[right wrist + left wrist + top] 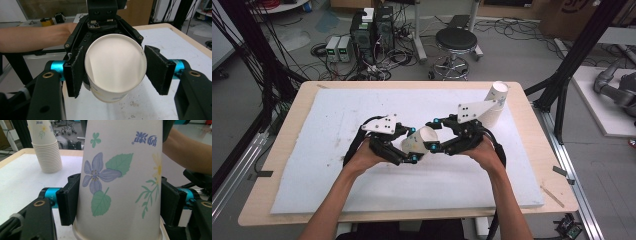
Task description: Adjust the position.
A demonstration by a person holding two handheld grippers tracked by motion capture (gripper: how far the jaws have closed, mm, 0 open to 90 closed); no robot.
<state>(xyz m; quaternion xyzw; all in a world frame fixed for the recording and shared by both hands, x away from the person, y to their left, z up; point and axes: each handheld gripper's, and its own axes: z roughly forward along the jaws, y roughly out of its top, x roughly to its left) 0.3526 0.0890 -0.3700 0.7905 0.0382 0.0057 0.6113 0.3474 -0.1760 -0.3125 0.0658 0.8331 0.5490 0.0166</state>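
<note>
White paper cup (419, 141) with a flower print is held on its side above the middle of the white foam worktop (337, 165), between the left gripper (408, 146) and the right gripper (436, 134). The left gripper view shows its printed wall (117, 182) with both pads pressing it near the rim; the right gripper view shows its open mouth (115, 66), one pad touching, the other just clear though the jaws are closed as far as they go. Both forearms reach in from the near edge with hands angled inward; a stack of white paper cups (493, 102) stands near the far right corner.

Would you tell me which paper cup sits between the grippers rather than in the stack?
The single flowered cup, tilted at mid-table between both grippers; the others stay nested in the stack at the far right.
</note>
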